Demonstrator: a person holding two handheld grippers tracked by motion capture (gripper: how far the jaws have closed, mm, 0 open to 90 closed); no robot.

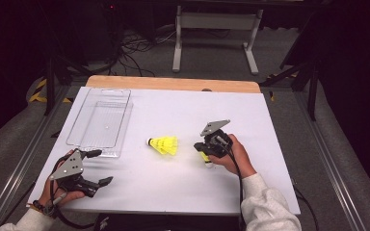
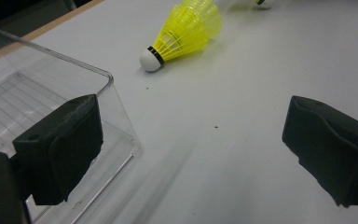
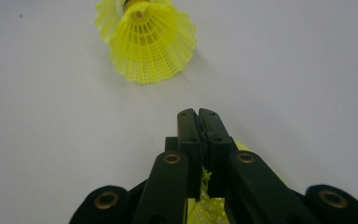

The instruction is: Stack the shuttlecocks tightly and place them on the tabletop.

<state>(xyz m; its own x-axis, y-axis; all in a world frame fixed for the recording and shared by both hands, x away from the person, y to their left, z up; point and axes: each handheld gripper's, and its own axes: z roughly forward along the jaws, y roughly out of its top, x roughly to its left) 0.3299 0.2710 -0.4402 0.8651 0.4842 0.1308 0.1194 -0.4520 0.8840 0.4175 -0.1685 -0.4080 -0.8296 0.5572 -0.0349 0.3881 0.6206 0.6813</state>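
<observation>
Right gripper [image 3: 199, 114], nearest the lens in the right gripper view: jaws pressed together, pinching the yellow mesh skirt of a shuttlecock [image 3: 206, 205], whose netting shows between and below the pads. In the high view the right gripper [image 1: 207, 155] sits low over the white bench [image 1: 270, 192] with that shuttlecock's yellow skirt and white end [image 1: 205, 160] showing beneath it. Just ahead of the jaws lies a pair of nested yellow shuttlecocks [image 3: 144, 39], skirts toward the gripper; in the high view the pair [image 1: 164, 144] rests mid-bench, cork pointing toward the clear plastic tray [image 1: 96, 144]. Left gripper [image 1: 99, 167]: jaws spread wide, holding nothing, beside the tray's near corner [image 2: 109, 81].

The step in hand appears to be lifting the pinched shuttlecock for transfer, probably to the tray. To do it well: the mesh is thin and springy, so the pinch should stay firm without crushing; lift straight up before travelling, pass above the nested pair rather than through it, and clear the tray wall before lowering. The left gripper could steady the light tray.
</observation>
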